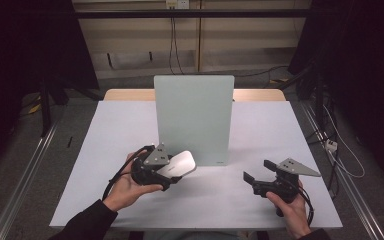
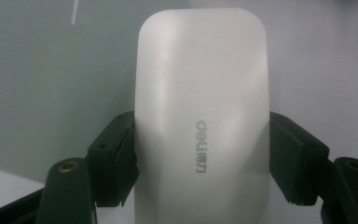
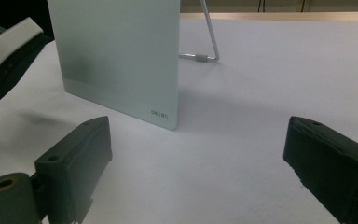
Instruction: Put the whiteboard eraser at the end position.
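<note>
Partly hidden by the left gripper (image 1: 166,172), a white eraser (image 1: 179,164) sits clamped between its two black jaws, only its rounded front end poking out toward the pale green board (image 1: 194,119). Close up in the left gripper view, the eraser (image 2: 200,121) hides most of the board behind it; small grey lettering runs along its top, too soft to read fully. The board stands upright near the middle of a white table (image 1: 260,130), propped by a thin wire leg (image 3: 208,35) behind it. To the right of the board, the right gripper (image 1: 256,172) hovers with jaws wide apart, holding nothing. Dark curtains and cables surround the table.
</note>
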`<action>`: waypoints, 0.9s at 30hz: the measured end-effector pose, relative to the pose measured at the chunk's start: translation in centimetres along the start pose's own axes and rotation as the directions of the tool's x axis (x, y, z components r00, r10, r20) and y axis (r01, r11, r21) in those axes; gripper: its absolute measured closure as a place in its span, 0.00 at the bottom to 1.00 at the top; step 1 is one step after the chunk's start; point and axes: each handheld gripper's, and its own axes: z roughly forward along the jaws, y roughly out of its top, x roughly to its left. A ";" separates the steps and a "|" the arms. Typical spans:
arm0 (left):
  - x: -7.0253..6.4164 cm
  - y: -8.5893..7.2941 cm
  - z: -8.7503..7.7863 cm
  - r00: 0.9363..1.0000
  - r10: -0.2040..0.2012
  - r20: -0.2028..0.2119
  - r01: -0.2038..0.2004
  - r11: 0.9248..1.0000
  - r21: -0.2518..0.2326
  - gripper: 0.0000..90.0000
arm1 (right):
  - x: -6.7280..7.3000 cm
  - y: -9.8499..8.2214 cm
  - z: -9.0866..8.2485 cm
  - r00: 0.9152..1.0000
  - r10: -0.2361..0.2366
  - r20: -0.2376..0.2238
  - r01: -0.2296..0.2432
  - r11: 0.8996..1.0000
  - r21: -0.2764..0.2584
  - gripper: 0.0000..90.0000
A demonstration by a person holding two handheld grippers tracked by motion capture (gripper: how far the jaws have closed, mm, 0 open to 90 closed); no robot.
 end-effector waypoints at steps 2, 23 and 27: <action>-0.3 0.3 0.5 1.000 0.012 0.015 -0.013 1.000 0.016 0.35 | 0.0 0.0 0.0 1.000 0.001 0.001 -0.001 1.000 0.000 0.09; -0.6 2.0 5.9 0.988 0.081 0.131 -0.107 0.972 0.208 0.35 | 0.0 0.0 -0.1 1.000 0.003 0.001 -0.003 1.000 0.002 0.09; -0.5 2.0 6.3 0.985 0.097 0.142 -0.126 0.971 0.205 0.35 | -0.1 0.0 -0.1 1.000 0.004 0.002 -0.004 1.000 0.001 0.09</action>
